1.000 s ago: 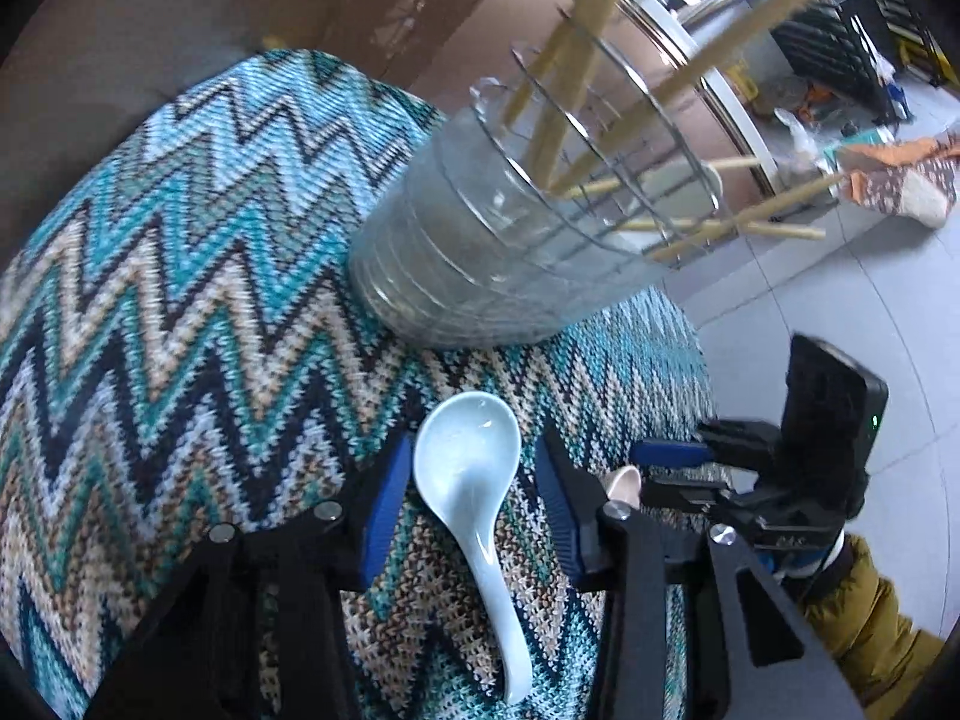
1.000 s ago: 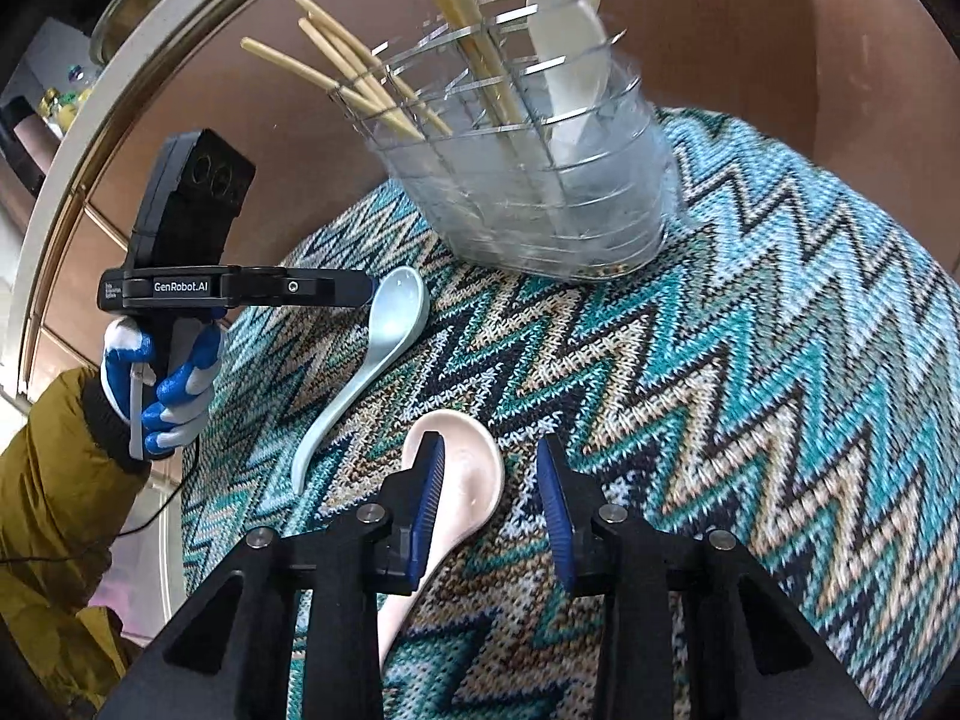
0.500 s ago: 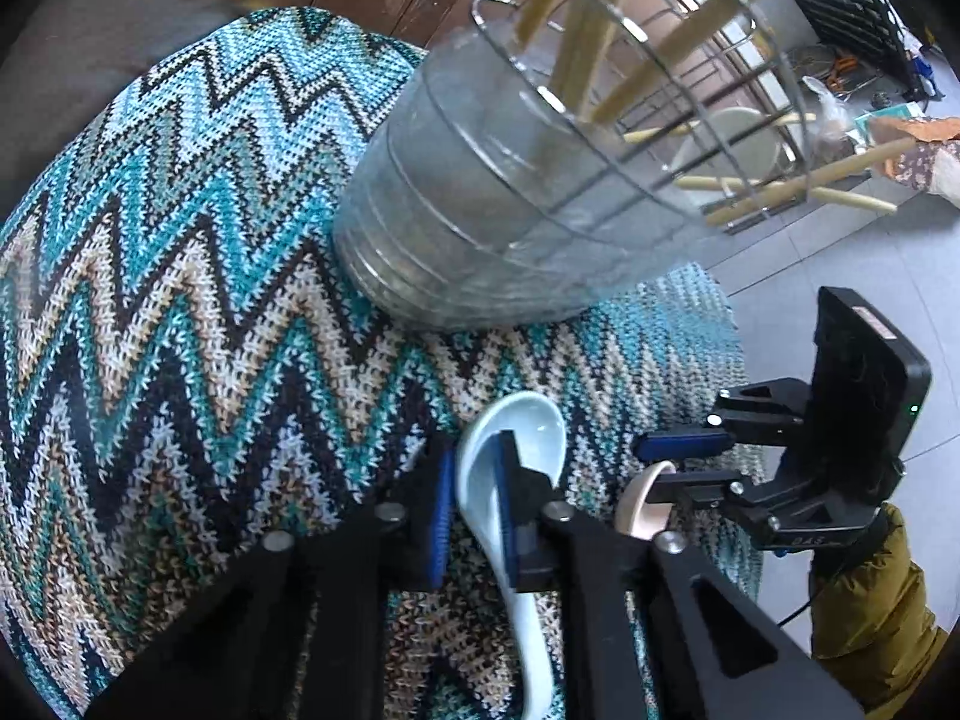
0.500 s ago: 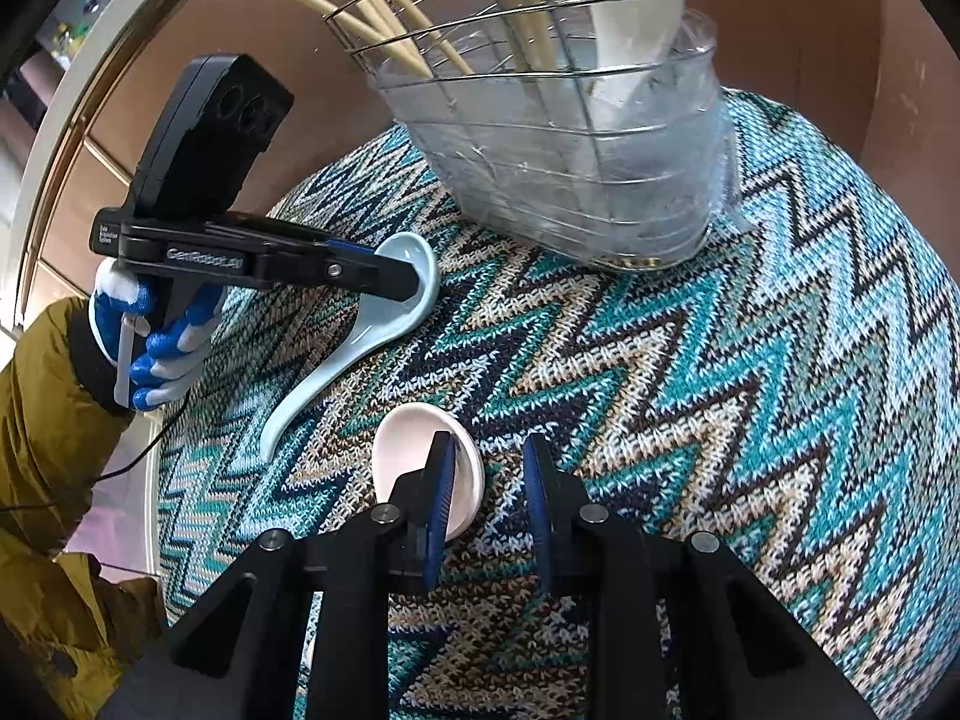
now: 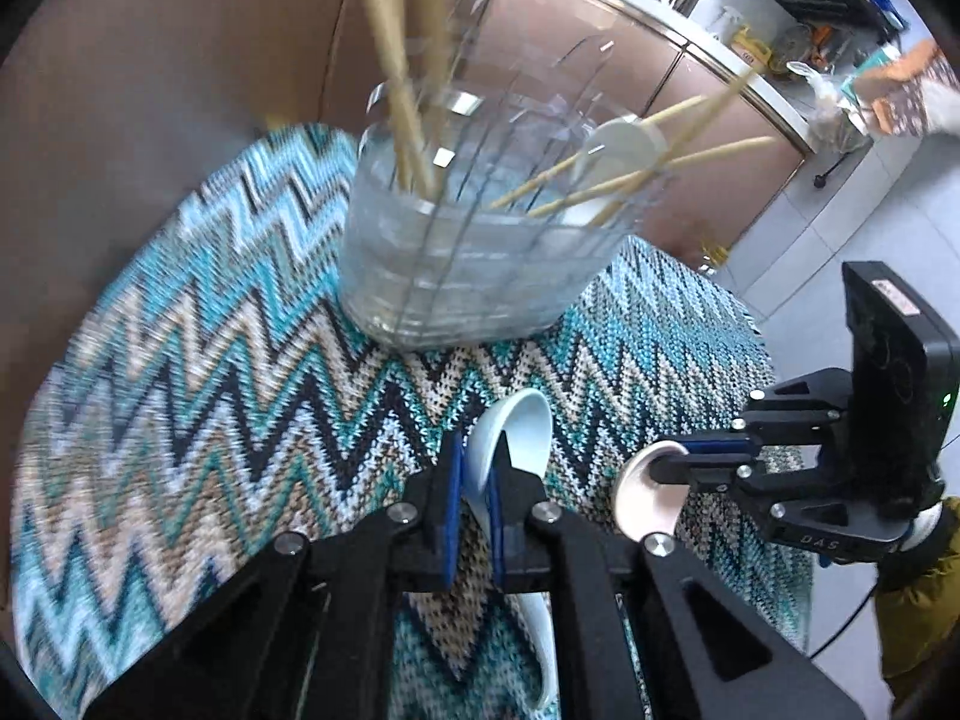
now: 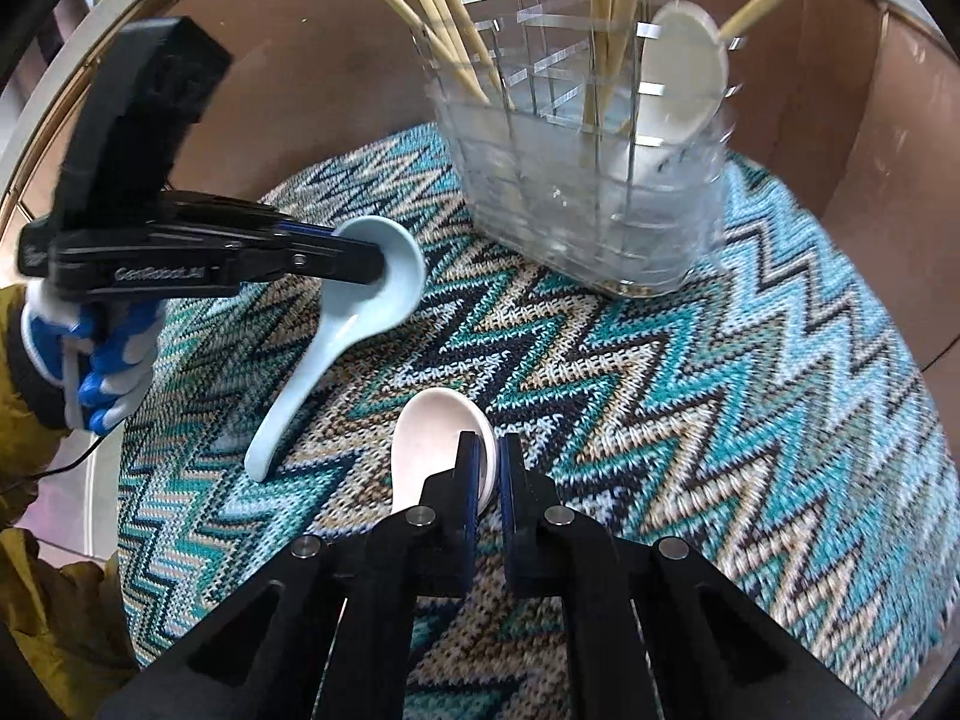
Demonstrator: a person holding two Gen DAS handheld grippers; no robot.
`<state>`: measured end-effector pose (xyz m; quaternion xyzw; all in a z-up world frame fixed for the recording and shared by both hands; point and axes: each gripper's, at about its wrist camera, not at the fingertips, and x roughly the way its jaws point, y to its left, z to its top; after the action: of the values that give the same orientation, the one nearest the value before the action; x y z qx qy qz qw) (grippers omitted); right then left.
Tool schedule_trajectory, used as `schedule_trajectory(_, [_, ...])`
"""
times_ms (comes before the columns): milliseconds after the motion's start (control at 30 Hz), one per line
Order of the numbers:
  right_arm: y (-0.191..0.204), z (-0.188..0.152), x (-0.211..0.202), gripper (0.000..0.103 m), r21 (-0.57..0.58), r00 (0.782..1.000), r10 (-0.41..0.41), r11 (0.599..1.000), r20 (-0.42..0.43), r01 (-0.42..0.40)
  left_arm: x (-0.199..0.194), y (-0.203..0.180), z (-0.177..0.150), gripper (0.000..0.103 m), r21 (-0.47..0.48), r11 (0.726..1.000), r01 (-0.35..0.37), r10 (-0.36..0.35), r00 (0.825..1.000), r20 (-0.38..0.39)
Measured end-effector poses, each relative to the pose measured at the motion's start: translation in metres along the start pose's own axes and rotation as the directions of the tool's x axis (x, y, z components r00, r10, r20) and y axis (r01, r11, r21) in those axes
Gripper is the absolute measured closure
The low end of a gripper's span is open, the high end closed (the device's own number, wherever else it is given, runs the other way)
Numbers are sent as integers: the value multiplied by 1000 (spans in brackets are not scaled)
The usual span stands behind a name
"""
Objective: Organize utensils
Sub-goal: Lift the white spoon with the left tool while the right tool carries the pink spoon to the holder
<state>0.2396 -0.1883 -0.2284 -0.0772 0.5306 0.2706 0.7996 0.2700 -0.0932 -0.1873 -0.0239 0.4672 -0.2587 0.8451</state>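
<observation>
My left gripper is shut on the rim of a pale blue soup spoon and holds it lifted above the zigzag mat; it also shows in the right wrist view. My right gripper is shut on the rim of a pinkish white soup spoon, also lifted; it shows in the left wrist view. A clear wire-framed utensil holder stands at the back of the mat. It holds several wooden chopsticks and a white spoon.
The round table is covered by a teal, black and beige zigzag knitted mat. A brown wall rises behind the holder. The table edge and a tiled floor lie to the right in the left wrist view.
Both grippers closed on their spoons and lifted them off the mat. The blue spoon now hangs tilted from the left gripper. Both have moved nearer the holder.
</observation>
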Motion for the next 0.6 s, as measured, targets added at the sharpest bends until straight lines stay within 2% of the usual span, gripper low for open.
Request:
schedule_trajectory(100, [9,-10,-18,97,9,998,-32,999,51,32,-25,-22,-10,96,54,995,-84,80,994,72])
schedule_trajectory(200, [18,-17,-39,97,27,993,-60,998,103,58,-48,-33,-19,96,82,988,-129,118,984,130])
schedule_trajectory(367, [22,-37,-81,97,45,981,-106,994,160,100,-89,-64,-39,96,125,965,-231,197,951,239])
schedule_trajectory(600, [41,-63,-126,97,84,958,-174,984,230,159,-136,-94,-64,96,141,941,-308,242,903,356])
